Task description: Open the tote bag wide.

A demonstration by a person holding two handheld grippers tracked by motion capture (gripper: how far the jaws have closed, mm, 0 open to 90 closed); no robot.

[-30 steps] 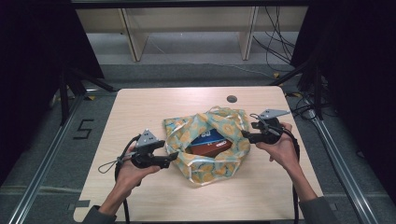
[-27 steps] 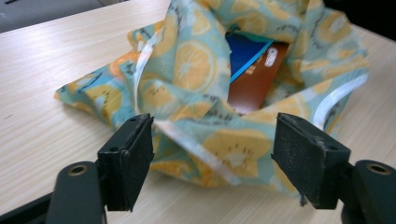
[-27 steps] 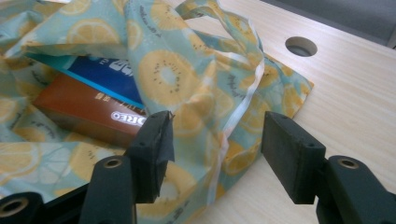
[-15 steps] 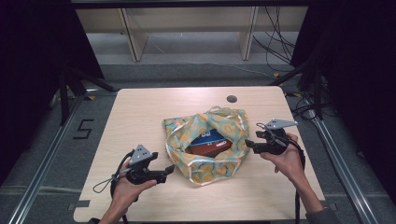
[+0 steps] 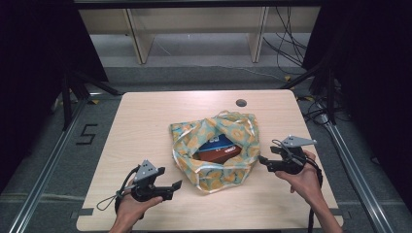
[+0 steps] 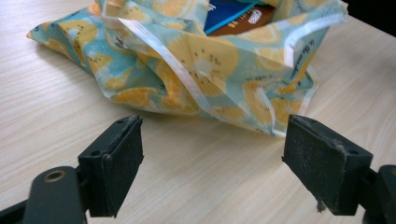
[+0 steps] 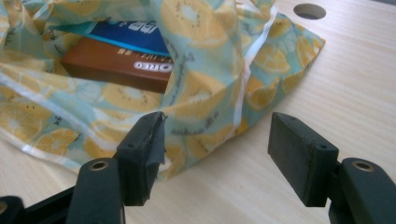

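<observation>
A teal bag printed with orange slices (image 5: pixel 214 175) lies open in the middle of the table (image 5: pixel 145 126). Inside it a blue box (image 5: pixel 218 143) rests on a brown biscuit box (image 5: pixel 222 154). My left gripper (image 5: pixel 178 185) hovers near the front edge, left of the bag (image 6: pixel 205 60) and apart from it. Its jaws have just been opening and stand open (image 6: pixel 210 158) with only bare table between them. My right gripper (image 5: pixel 262 159) sits just right of the bag (image 7: pixel 201 98). Its jaws have also just been opening (image 7: pixel 219 154), and the cloth lies beyond them, unpinched.
A round cable hole (image 5: pixel 241 103) is set in the table top behind the bag. Black metal frame rails (image 5: pixel 335 131) run along both sides of the table. A wooden shelf unit (image 5: pixel 194 24) stands on the floor beyond the far edge.
Both grippers have drawn back from the bag's edges toward the front of the table. The left went down-left, the right outward and nearer. Their jaws stand wider. The bag's opening has slackened.
</observation>
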